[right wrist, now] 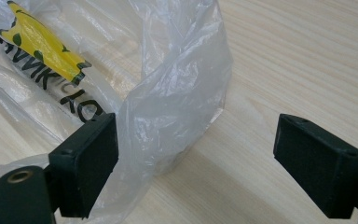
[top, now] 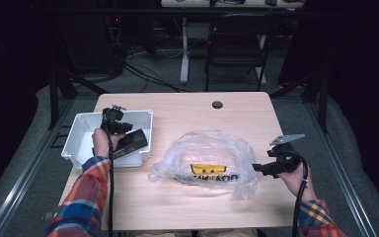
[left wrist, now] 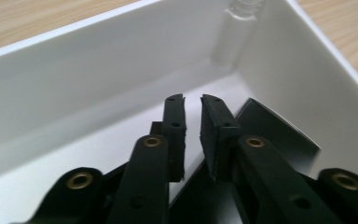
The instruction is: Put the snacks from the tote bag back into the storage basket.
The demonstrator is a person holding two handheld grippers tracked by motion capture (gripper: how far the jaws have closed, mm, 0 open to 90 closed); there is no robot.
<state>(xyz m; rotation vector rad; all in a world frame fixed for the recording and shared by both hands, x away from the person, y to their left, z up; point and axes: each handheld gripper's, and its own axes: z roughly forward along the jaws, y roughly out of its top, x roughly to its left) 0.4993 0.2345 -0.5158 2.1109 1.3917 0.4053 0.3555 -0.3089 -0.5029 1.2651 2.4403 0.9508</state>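
The left gripper (top: 112, 118) hung inside the white bin (top: 79, 129), its jaws nearly together with nothing clamped between them. A black packet (top: 132, 142) leaned against the bin's near right wall, apparently for sorting. To the right of the bin lay a clear plastic bag (top: 205, 158). Beyond it, the right gripper (top: 262, 169) sat with jaws wide apart at the bag's edge, probably ready to pinch it.

Bare wooden table (top: 197, 111) lies open behind and in front of the crumpled clear plastic bag (top: 205, 160), which blocks the middle. The white bin (top: 79, 129) at the left edge walls in the left gripper (left wrist: 192, 100); a black flat item (top: 132, 141) leans over its right wall.
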